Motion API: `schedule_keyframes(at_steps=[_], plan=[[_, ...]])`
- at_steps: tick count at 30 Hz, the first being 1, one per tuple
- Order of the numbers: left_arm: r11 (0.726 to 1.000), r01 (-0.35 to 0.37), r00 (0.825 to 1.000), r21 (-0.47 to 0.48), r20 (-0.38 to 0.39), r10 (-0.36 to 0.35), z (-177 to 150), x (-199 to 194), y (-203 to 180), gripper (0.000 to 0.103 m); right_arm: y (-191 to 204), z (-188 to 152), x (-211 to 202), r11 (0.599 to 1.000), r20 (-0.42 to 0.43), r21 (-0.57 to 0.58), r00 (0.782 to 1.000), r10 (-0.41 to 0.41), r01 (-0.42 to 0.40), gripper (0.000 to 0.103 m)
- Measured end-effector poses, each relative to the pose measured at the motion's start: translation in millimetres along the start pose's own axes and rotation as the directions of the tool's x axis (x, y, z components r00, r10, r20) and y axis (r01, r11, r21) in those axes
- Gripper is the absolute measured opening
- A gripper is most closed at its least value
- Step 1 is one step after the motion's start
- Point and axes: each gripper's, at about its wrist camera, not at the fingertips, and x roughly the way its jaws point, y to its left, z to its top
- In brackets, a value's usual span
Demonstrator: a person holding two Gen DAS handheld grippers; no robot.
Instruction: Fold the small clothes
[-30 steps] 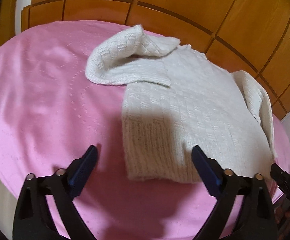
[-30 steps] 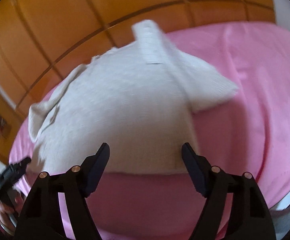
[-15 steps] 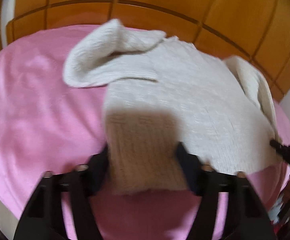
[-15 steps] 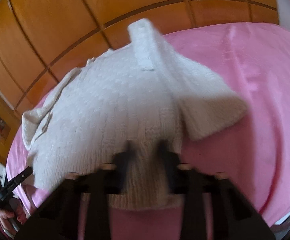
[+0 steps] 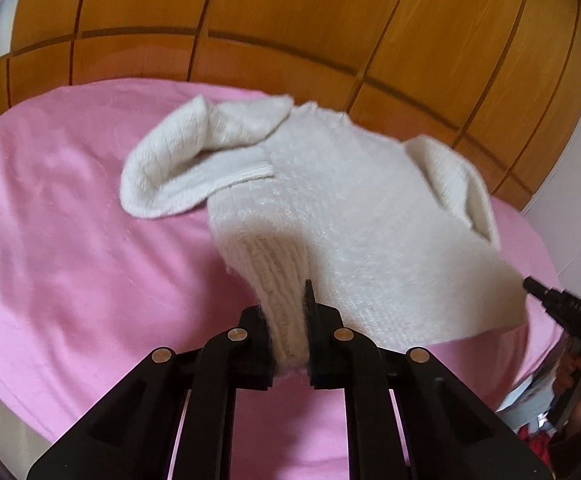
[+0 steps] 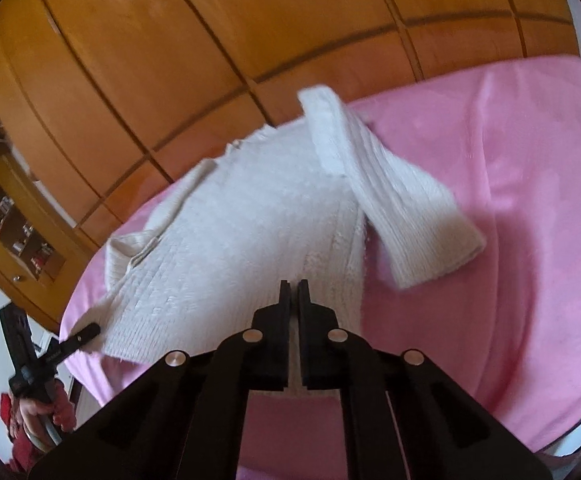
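A small white knit sweater lies on a pink bedsheet, its sleeves folded in over the body. My left gripper is shut on the ribbed bottom hem at one corner and lifts it off the sheet. My right gripper is shut on the hem at the other corner of the sweater, also raised. Each gripper shows in the other's view: the right one at the sweater's far edge, the left one likewise.
A wooden panelled wardrobe stands behind the bed. The pink sheet spreads wide beside the sweater. A small wooden cabinet and the person's red sleeve are at the left edge of the right wrist view.
Both grippers moved forward onto the sweater's bottom hem and closed on it. The hem is now lifted off the sheet at both corners.
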Motion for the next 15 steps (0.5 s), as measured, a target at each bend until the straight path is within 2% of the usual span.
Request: schedule_keyframes(at_steps=[2, 6, 9, 10, 11, 13, 15], plan=[[1.000, 0.011, 1.000, 0.011, 0.015, -0.011, 0.1, -12.8, -4.6, 0.009, 2.9, -0.5, -16.5, 0.999, 0.018, -0.013, 0.999, 0.033, -0.033, 0.000], [0.997, 0.002, 1.000, 0.071, 0.021, -0.003, -10.9, -31.2, -14.5, 0.007, 6.5, -0.6, -39.0, 0.999, 0.047, -0.032, 0.998, 0.041, -0.040, 0.000], [0.996, -0.027, 1.000, 0.082, 0.005, 0.027, -19.9, -33.6, -9.0, 0.005, -7.7, -4.9, -44.4, 1.000, 0.044, 0.001, 0.999, -0.016, 0.016, 0.001], [0.997, -0.028, 1.000, 0.069, -0.006, 0.028, -20.0, -31.7, -4.0, 0.005, -15.1, -7.4, -40.0, 0.999, 0.030, 0.023, 0.999, -0.033, 0.032, 0.007], [0.999, -0.024, 1.000, 0.044, -0.019, 0.025, -21.8, -28.2, 1.4, 0.005, -26.7, -11.8, -31.5, 0.997, 0.007, 0.061, 0.999, -0.049, 0.049, 0.032], [1.000, -0.008, 0.999, -0.011, -0.035, 0.008, -24.8, -19.0, 10.8, 0.005, -44.5, -17.7, -15.0, 0.991, -0.031, 0.123, 0.998, -0.052, 0.056, 0.067], [1.000, -0.020, 0.999, -0.013, -0.045, 0.020, -28.4, -12.6, 13.8, 0.006, -59.6, -23.9, 7.0, 0.985, -0.077, 0.154, 0.994, -0.073, 0.084, 0.066]])
